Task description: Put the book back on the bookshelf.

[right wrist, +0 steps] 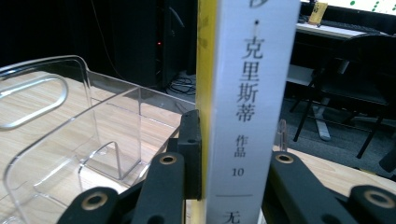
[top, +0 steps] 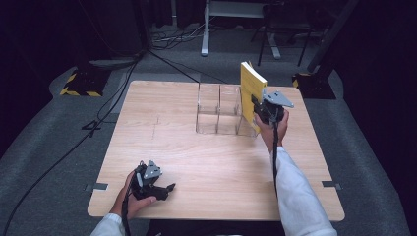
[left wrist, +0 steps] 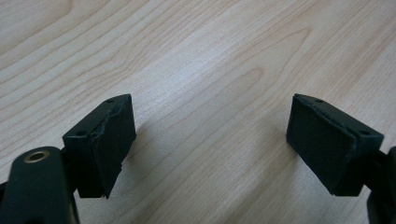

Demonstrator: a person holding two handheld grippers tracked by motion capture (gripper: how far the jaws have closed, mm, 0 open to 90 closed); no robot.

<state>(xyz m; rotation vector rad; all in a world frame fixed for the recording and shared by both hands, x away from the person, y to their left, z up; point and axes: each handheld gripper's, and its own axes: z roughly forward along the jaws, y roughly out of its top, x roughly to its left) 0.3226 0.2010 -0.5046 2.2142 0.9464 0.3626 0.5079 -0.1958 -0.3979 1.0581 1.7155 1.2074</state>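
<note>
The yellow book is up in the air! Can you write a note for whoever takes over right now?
Right tool: shut on the yellow book, held upright by its white spine at the right end of the clear organizer.
Left tool: open, holds nothing, low over the wooden table near its front left edge.
Done: book picked up and brought to the organizer.
Left: probably lower it into a compartment, then let go.

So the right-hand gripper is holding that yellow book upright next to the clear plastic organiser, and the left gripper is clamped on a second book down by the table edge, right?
Not quite. The left gripper holds nothing: the left gripper view shows its jaws standing apart over the bare wooden table. The rest is right: in the high view the right gripper holds the yellow book upright beside the clear plastic organiser.
</note>
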